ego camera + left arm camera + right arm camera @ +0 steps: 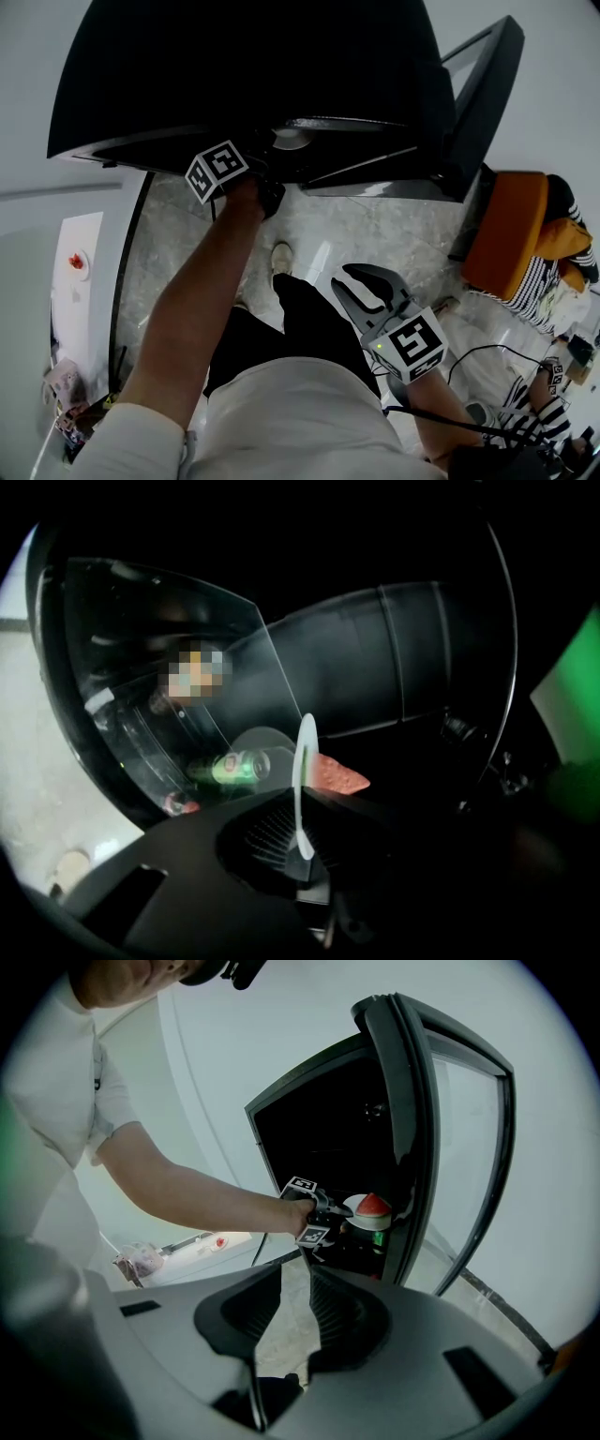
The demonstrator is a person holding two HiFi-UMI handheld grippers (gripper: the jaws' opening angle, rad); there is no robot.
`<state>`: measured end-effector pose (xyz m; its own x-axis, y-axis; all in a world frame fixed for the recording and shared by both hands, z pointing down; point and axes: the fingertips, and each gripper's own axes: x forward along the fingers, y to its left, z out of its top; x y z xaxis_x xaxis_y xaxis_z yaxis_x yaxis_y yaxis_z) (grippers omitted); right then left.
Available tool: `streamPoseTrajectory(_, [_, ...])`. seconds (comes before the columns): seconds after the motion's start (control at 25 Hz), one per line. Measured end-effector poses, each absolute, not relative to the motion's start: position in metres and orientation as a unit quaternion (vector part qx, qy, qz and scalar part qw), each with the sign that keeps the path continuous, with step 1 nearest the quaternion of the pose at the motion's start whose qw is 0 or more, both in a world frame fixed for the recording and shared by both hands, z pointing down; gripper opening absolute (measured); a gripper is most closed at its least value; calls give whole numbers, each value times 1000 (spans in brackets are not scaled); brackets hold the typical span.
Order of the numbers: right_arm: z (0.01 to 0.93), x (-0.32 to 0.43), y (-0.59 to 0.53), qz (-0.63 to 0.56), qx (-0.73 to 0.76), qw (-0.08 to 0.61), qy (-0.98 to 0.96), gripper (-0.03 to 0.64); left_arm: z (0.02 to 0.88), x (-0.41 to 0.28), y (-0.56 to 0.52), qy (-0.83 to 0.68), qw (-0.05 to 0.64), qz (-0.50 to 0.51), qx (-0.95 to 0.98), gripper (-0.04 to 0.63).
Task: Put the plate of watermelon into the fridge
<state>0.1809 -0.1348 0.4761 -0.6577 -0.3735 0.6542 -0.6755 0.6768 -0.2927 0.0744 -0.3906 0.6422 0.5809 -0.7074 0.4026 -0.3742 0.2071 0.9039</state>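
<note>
My left gripper is shut on the rim of a white plate, seen edge-on, with a red watermelon slice on it. In the right gripper view that plate and watermelon are inside the open black fridge, with the left gripper reaching in at its side. In the head view the left gripper is at the fridge's mouth, and the plate shows pale inside. My right gripper hangs back over the floor, open and empty; in its own view the right gripper points at the fridge.
The fridge door stands open to the right. A green can lies on a shelf inside. A white table with a small red-topped dish is at the left. An orange chair and a seated person in stripes are at the right.
</note>
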Motion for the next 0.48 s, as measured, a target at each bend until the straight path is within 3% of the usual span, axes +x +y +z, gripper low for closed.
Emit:
streamPoseTrajectory(0.28, [474,171,-130,256,295,290,-874,107,638,69,-390,-477,605,-71,634,28])
streamPoseTrajectory(0.48, [474,150,-116,255,291,292,-875,107,637,49,-377,-512,564,-16,647,97])
